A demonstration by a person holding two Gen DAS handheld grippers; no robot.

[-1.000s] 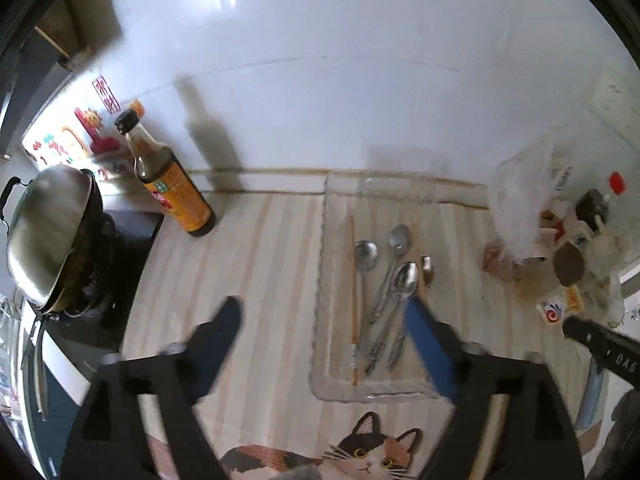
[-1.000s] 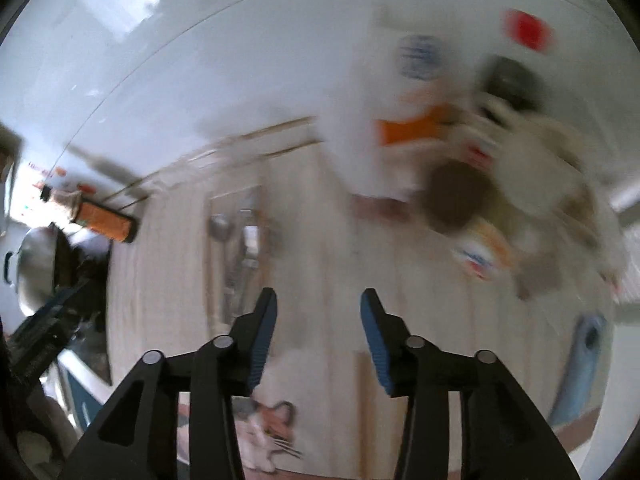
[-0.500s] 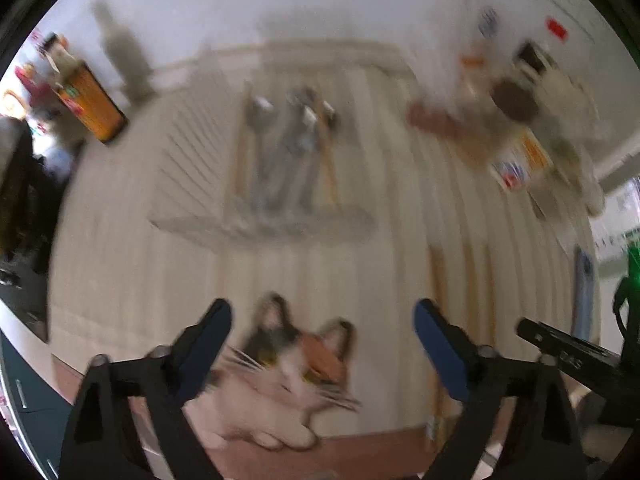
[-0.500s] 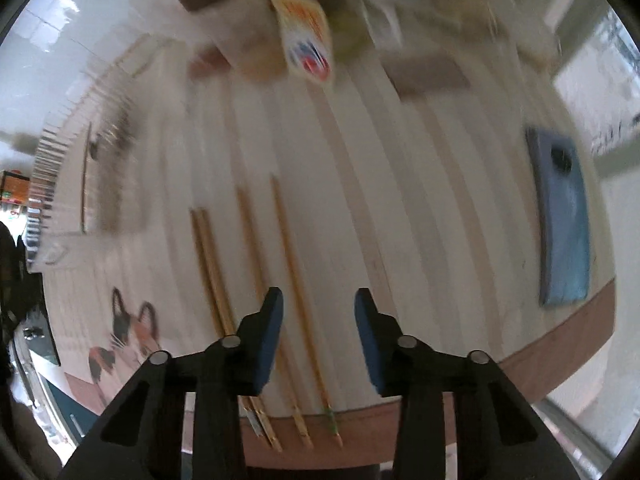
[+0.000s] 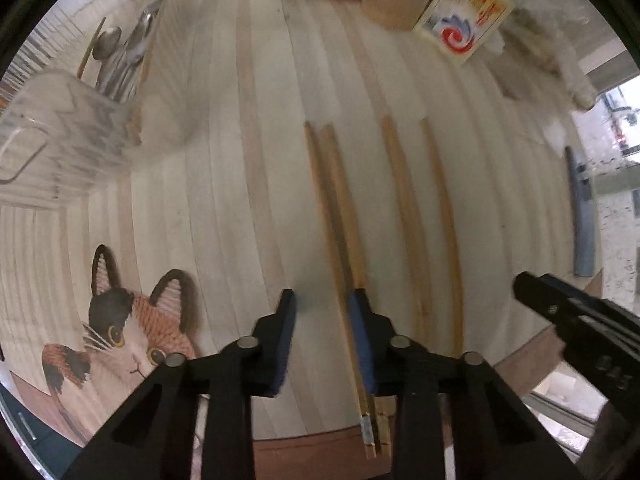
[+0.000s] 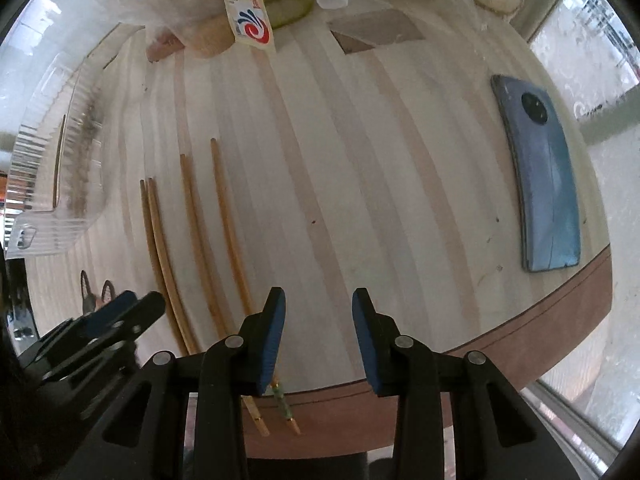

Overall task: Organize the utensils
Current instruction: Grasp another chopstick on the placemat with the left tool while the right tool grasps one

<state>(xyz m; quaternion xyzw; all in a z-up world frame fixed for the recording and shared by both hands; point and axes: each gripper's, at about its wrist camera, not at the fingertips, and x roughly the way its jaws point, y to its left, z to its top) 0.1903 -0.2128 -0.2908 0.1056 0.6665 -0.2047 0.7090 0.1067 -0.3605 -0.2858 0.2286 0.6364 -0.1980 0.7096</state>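
I see the pale striped wooden surface (image 5: 224,208) carrying a clear ribbed plastic tray (image 5: 60,136) with metal spoons (image 5: 120,60) inside. Four long wooden chopsticks (image 5: 340,216) lie beside it, near the edge. My left tool (image 5: 322,312) hovers released over them; my right tool (image 6: 318,320) hangs released just beside them.

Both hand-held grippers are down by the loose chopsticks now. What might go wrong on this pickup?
1. The left hand-held gripper hangs open beside the touching pair of chopsticks; closing may catch both or neither.
2. The chopstick ends overhang the table edge; a nudge might tip them off.
3. The right hand-held gripper hovers nearby, so the two may collide.
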